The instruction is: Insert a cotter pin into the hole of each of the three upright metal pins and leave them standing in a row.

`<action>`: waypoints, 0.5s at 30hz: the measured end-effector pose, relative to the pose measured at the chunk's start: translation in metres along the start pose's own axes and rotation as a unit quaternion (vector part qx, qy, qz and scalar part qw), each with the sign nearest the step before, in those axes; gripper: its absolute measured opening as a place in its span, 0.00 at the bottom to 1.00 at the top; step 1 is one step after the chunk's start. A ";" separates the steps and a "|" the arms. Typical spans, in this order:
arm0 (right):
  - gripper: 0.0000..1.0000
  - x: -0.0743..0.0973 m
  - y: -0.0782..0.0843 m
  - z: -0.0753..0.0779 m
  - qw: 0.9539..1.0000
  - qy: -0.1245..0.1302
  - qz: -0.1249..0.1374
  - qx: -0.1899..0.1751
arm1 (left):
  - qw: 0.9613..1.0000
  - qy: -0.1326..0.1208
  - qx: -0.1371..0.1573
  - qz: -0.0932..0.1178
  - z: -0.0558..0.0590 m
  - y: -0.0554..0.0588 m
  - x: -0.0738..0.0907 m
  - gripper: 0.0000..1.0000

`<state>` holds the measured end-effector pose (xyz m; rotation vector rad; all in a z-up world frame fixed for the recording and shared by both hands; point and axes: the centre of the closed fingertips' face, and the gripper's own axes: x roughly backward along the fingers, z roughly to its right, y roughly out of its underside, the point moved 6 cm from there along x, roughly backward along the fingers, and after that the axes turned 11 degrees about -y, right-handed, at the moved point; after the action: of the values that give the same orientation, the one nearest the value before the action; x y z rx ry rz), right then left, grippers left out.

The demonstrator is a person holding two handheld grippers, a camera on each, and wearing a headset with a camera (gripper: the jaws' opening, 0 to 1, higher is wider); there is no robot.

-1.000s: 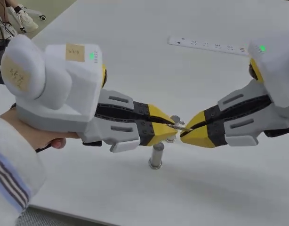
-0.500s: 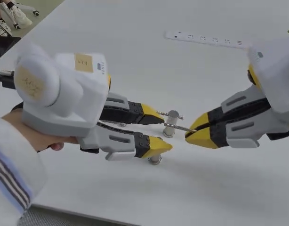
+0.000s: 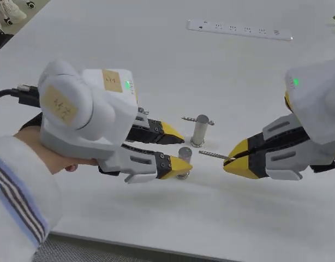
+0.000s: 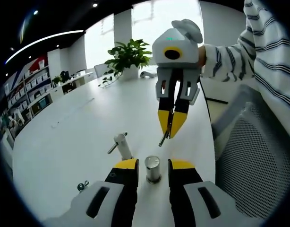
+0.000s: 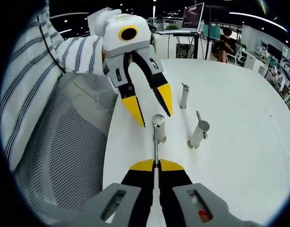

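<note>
**A:** Where do things stand?

**B:** The left hand-held gripper has its jaws apart, one on each side of the unpinned metal pin near the counter's front edge. The right hand-held gripper is clamped on a cotter pin, with the tip just short of that metal pin.

**A:** Best way in?

**B:** I'd close the left one to steady the metal pin, face its hole toward the tip, then push level and straight.

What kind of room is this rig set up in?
Looks like an open-plan office, not a factory floor: long white table with a power strip, a potted plant, a mesh chair, and a monitor behind.
</note>
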<state>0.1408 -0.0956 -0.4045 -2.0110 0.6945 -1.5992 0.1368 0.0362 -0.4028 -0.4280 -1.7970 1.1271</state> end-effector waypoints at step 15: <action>0.00 -0.009 0.004 0.004 1.000 0.010 -0.014 -0.013 | 1.000 0.013 -0.007 0.000 0.001 -0.004 -0.004 0.10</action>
<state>0.1428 -0.0925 -0.4140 -2.0346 0.7010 -1.6371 0.1391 0.0310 -0.4012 -0.4494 -1.7841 1.1055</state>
